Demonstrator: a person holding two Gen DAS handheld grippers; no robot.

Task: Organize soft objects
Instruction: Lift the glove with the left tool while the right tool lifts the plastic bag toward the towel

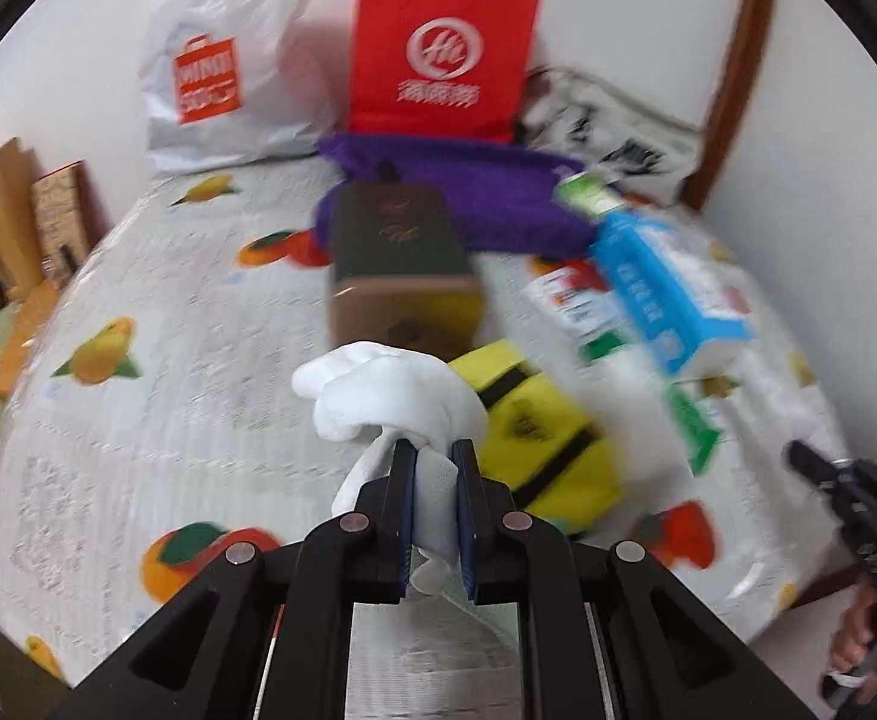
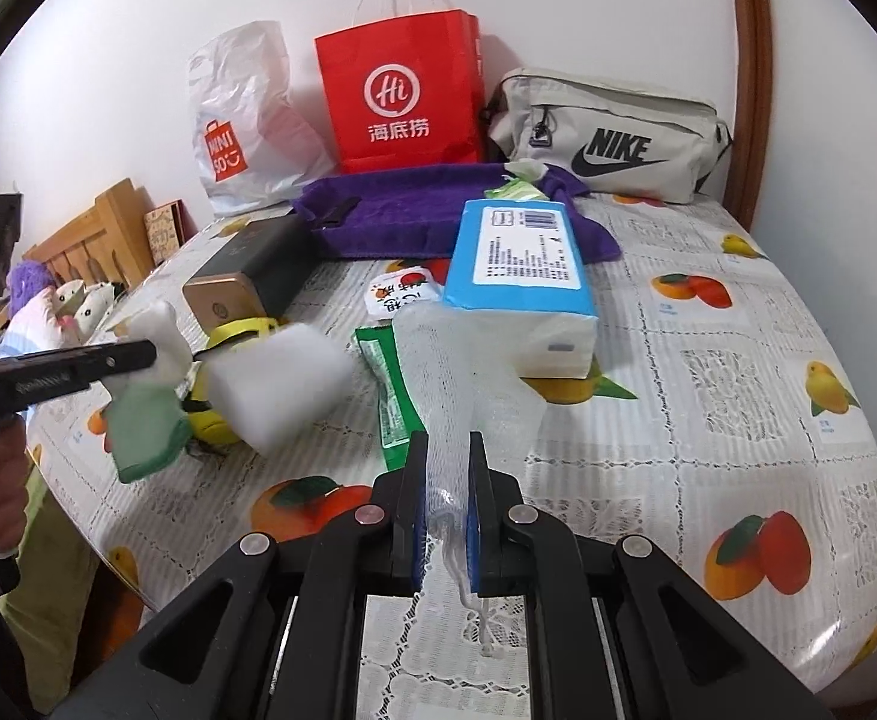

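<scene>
- Gripping a white cloth (image 1: 390, 396), your left gripper (image 1: 435, 468) sat lower centre.
- Your right gripper (image 2: 447, 480) clamped a mesh net (image 2: 462, 372), centre frame.

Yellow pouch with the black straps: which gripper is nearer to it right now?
Left. The left gripper, shut on a white cloth, hangs just beside the yellow pouch. The right gripper, shut on a white mesh net, sits farther off toward the blue tissue pack.
</scene>
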